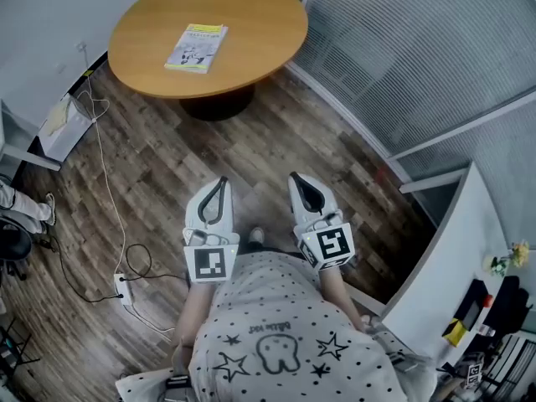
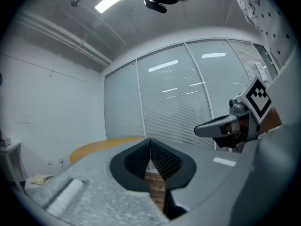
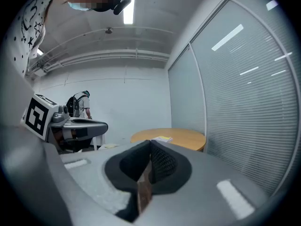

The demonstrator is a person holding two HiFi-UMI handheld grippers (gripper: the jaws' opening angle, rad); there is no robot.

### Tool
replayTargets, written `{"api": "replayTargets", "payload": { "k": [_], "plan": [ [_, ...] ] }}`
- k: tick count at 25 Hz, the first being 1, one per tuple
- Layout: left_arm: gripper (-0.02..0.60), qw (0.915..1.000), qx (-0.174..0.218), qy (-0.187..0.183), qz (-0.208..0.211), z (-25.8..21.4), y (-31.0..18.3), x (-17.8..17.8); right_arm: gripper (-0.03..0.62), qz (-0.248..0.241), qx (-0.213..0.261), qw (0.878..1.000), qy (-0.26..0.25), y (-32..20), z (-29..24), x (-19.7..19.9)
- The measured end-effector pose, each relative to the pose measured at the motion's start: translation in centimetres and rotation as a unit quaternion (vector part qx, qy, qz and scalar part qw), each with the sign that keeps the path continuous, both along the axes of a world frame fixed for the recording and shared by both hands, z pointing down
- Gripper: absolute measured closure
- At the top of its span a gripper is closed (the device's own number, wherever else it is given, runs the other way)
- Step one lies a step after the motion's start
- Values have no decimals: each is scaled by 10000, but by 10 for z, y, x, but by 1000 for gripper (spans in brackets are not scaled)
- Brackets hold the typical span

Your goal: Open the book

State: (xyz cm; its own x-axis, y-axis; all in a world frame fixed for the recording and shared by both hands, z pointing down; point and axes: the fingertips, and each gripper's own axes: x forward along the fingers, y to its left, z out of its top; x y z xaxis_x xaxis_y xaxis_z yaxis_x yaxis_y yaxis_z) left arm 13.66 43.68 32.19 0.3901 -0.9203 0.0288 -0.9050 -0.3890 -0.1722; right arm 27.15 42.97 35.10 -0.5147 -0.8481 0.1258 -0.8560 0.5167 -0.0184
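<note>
A shut book with a pale, yellow-edged cover lies flat on the round wooden table at the top of the head view. The right gripper view shows the same book small and far off on that table. Both grippers are held close to the person's body, well short of the table. My left gripper is shut with nothing in it; its tips meet in its own view. My right gripper is also shut and empty, tips together.
Wood-pattern floor lies between me and the table. A white cable and a power strip trail at the left. A glass wall with blinds runs at the right, with a white counter below it. A person stands far off.
</note>
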Motion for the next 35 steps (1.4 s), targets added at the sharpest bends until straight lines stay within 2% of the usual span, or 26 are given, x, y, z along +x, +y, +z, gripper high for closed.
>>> {"api": "replayTargets", "payload": {
  "k": [12, 22, 35],
  "plan": [
    [571, 9998, -114, -24, -133, 4, 3, 5, 589, -87, -103, 9998, -125, 4, 8, 12],
    [571, 9987, -263, 27, -436, 12, -10, -12, 589, -131, -321, 9992, -174, -5, 19, 11],
    [571, 9964, -486, 169, -681, 23, -80, -54, 589, -304, -632, 9974, -145, -79, 32, -27]
  ]
}}
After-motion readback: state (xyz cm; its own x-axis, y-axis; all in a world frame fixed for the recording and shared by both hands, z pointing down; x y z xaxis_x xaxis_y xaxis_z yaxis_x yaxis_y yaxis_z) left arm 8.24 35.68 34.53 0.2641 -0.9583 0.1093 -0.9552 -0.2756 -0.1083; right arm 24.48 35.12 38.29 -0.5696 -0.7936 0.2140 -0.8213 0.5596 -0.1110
